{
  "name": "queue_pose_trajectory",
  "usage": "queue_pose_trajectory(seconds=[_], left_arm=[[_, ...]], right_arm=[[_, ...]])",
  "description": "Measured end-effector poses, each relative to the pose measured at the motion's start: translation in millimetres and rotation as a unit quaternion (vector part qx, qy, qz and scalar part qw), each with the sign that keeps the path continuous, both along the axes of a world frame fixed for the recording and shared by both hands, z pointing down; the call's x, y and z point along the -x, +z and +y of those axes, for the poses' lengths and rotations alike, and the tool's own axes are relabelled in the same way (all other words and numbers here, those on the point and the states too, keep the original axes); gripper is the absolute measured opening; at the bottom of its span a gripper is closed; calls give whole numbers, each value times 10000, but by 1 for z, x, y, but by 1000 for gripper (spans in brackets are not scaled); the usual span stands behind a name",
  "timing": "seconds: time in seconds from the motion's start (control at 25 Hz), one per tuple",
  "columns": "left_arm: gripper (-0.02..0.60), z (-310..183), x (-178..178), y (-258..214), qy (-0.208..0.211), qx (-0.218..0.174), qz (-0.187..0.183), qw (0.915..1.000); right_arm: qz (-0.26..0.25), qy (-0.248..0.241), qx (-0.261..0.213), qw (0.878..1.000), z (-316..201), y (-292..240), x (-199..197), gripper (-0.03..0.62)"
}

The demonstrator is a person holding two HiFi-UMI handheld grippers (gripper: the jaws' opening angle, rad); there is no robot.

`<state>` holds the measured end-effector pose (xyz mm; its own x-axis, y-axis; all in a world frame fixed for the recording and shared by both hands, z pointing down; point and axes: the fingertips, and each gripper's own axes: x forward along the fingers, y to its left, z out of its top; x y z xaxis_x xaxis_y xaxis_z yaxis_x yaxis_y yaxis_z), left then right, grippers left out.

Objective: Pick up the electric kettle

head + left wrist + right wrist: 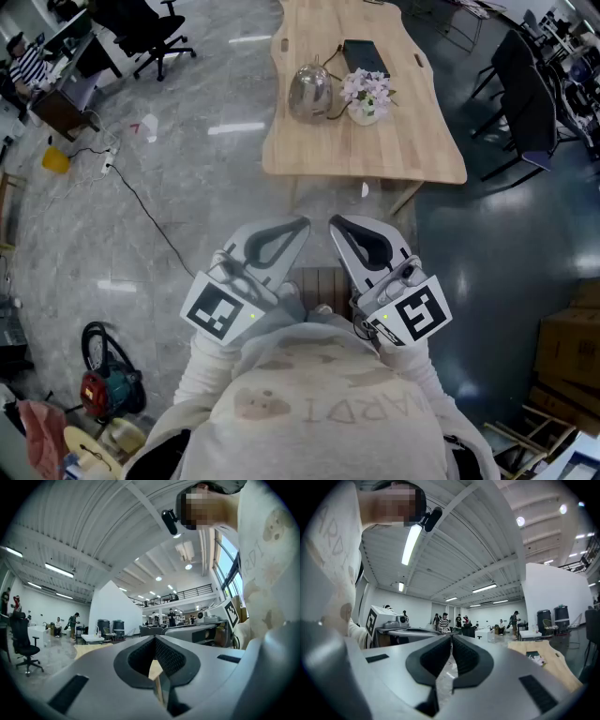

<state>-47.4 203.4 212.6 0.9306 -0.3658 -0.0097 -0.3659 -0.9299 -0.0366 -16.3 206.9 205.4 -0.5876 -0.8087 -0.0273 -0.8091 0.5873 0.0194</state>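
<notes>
The electric kettle [309, 91], silvery and rounded, stands on the left part of a light wooden table [412, 141] ahead of me. Both grippers are held close to my chest, well short of the table and pointing toward it. The left gripper [302, 225] is shut with nothing in it, its jaws meeting tip to tip [154, 637]. My right gripper [336, 222] is shut and empty too [451, 637]. Neither gripper view shows the kettle.
A vase of pale flowers [366, 97] stands just right of the kettle, with a black book [364, 56] behind it. Dark chairs [525, 94] stand right of the table. A cable [141, 202] crosses the floor at left. A red tool [98, 389] lies near my left side, and cardboard boxes [567, 347] are at right.
</notes>
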Motion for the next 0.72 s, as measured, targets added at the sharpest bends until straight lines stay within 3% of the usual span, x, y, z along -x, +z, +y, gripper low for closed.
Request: queue_pose_trajectory(seconds=[0.72], left_arm=[[12,-20,9,-4,5,-162,-86,9998]], right_arm=[[-38,-4,-65,10000,-23,0,9,26]])
